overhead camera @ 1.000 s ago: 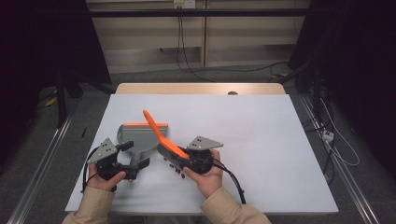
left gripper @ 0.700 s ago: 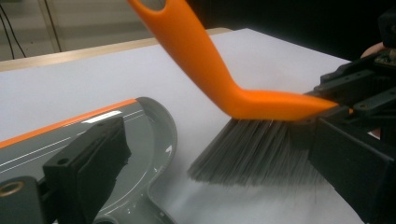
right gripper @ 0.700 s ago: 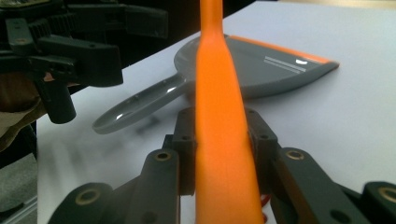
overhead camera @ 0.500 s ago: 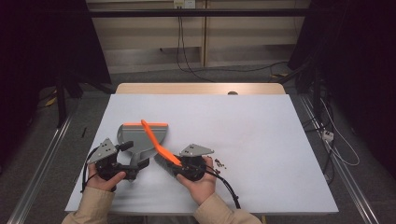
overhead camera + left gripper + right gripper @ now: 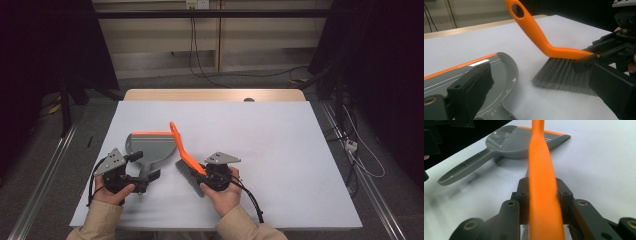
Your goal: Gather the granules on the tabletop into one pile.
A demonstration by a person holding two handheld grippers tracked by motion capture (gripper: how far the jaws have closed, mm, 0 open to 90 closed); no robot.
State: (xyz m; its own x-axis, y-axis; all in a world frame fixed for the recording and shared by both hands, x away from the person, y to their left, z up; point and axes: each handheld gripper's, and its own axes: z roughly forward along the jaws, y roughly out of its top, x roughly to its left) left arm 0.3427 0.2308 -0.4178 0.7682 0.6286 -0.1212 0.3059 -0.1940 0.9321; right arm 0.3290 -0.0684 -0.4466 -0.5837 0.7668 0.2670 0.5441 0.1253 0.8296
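A grey dustpan [image 5: 150, 147] with an orange front lip lies flat on the white table, left of centre. My right gripper [image 5: 199, 175] is shut on a brush [image 5: 182, 150] with an orange handle, near its head [image 5: 543, 192]. The grey bristles [image 5: 564, 75] rest on the table just right of the pan, and the handle slants up and away. My left gripper [image 5: 145, 179] stands open at the dustpan's handle [image 5: 466, 168], which lies between its wide-apart jaws without being pressed.
The white table top [image 5: 280, 150] stretches to the right and far side with nothing on it. A wooden strip [image 5: 215, 95] runs along the far edge. Cables [image 5: 350, 145] lie on the floor beyond the right edge, and both forearms enter at the near edge.
The right gripper swung the brush left toward the dustpan, then a little back right, with the handle now steeper. The left gripper and the dustpan stayed put.
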